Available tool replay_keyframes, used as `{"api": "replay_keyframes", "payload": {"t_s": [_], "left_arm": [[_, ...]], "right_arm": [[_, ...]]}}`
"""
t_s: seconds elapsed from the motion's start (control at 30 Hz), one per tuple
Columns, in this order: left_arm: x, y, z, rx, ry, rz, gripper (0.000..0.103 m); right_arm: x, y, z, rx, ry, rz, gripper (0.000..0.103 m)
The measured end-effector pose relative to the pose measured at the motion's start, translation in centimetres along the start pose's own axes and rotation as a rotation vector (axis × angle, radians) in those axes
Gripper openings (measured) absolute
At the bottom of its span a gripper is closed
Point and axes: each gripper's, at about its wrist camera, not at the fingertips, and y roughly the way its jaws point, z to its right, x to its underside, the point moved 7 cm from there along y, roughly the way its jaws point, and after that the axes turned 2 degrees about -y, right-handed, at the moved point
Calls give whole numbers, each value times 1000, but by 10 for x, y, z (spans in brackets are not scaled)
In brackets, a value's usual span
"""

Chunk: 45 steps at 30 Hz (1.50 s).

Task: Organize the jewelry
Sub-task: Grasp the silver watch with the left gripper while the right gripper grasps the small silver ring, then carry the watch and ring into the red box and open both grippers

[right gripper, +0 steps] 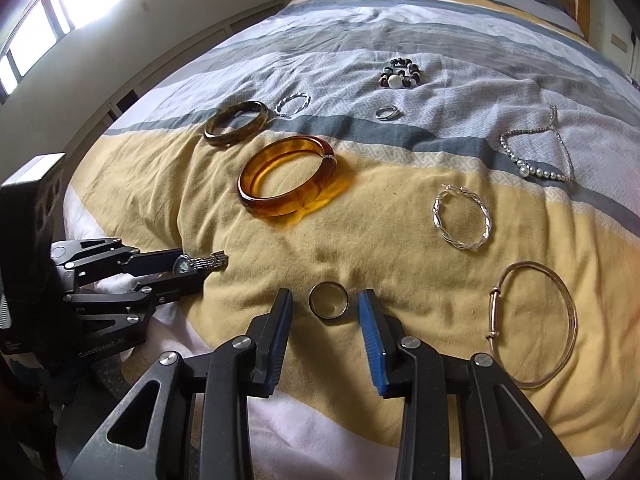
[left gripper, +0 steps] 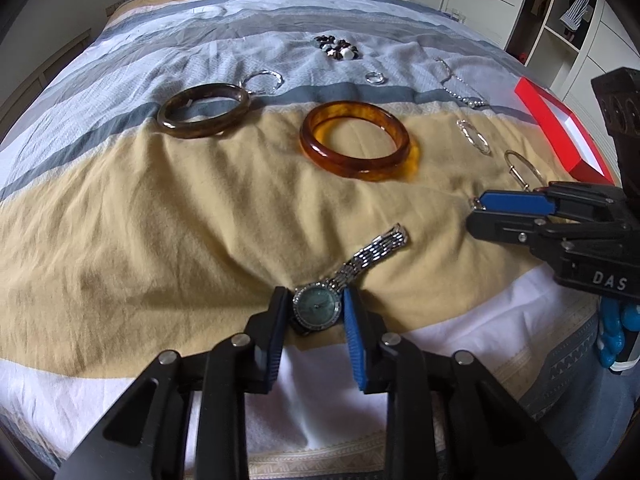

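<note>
Jewelry lies spread on a striped bed cover [left gripper: 120, 200]. My left gripper [left gripper: 316, 304] is closed around the teal face of a silver watch [left gripper: 318, 306], its metal band [left gripper: 376, 250] trailing away on the cover; it also shows in the right wrist view [right gripper: 188, 266]. My right gripper [right gripper: 326, 304] is open with a plain ring [right gripper: 329, 300] lying between its fingertips, not touching. An amber bangle [left gripper: 356, 140] and a dark brown bangle [left gripper: 204, 115] lie beyond.
A red box [left gripper: 560, 128] sits at the bed's right edge. A gold bangle [right gripper: 534, 320], a twisted silver hoop [right gripper: 462, 218], a pearl necklace [right gripper: 536, 160], a small ring [right gripper: 387, 112], a second twisted hoop [right gripper: 293, 105] and a bead bracelet [right gripper: 400, 74] lie around.
</note>
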Motion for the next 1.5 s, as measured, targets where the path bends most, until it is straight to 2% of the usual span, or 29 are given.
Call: {"api": "replay_keyframes", "payload": {"t_s": [0.03,0.27,0.53,0.77,0.93,1.2,1.5], "left_arm": [[0,-1,0,-3,-1,2,23],[2,-17,-1,-5,-51,27,23],[5,-49,3,-7,-113,81,23],[4,-77,29,4,-96,120,23],[-6,-93,61,36,-71,145,23],[-48,-102,146,137,22,165,23],[-119,-74,278,288,161,158,23]], "right_arm": [[0,0,0,0,-6,-3,21],[4,-9,-7,-27,-25,-1,20],[12,-43,-13,-46,-23,47,20],[21,-81,-6,-41,-1,107,20],[31,-112,12,-26,31,155,20],[44,-163,79,43,106,240,20],[66,-216,218,238,235,277,20]]}}
